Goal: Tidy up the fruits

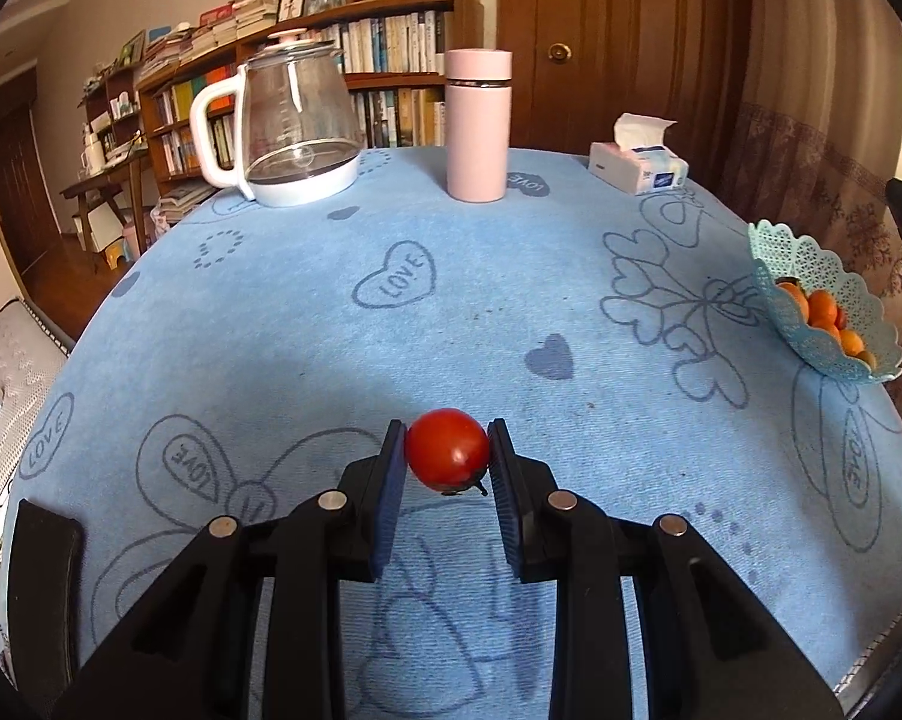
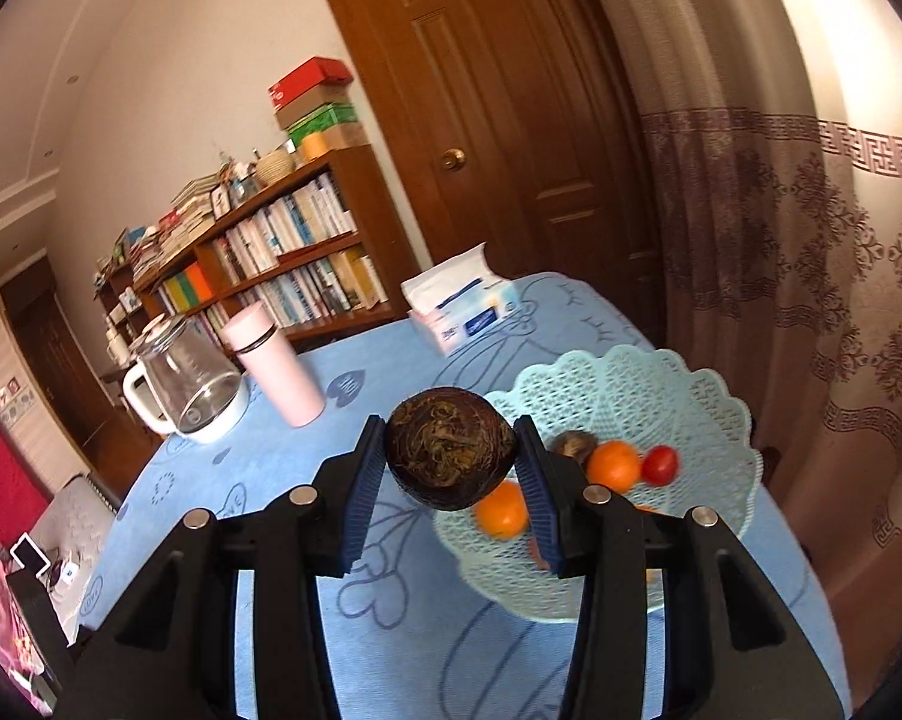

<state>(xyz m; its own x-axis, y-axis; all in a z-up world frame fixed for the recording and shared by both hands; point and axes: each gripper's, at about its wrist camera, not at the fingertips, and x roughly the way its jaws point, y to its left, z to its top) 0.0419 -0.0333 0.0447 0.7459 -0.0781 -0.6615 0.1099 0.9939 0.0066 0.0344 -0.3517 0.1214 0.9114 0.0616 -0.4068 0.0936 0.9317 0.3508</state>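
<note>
My left gripper [image 1: 447,450] clenched on small round red tomato [image 1: 446,449], held above worktop; dark stem end points down toward me. My right gripper [image 2: 451,459] clamps dark brown round fruit [image 2: 449,455], fibrous end facing camera, at near rim of pale blue lattice plastic basket [image 2: 679,396]. Basket holds oranges [image 2: 613,465] and other fruit, partly hidden behind finger. Worktop carries blue heart-print cloth [image 1: 481,312]; bookshelf [image 1: 384,48], brown door [image 2: 511,120] behind.

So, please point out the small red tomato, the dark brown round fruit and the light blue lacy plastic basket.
Small red tomato [image 1: 446,449]: left wrist view, middle of its skin.
Dark brown round fruit [image 2: 449,457]: right wrist view, its fibrous face.
Light blue lacy plastic basket [image 2: 661,387]: right wrist view, bare inner wall.
</note>
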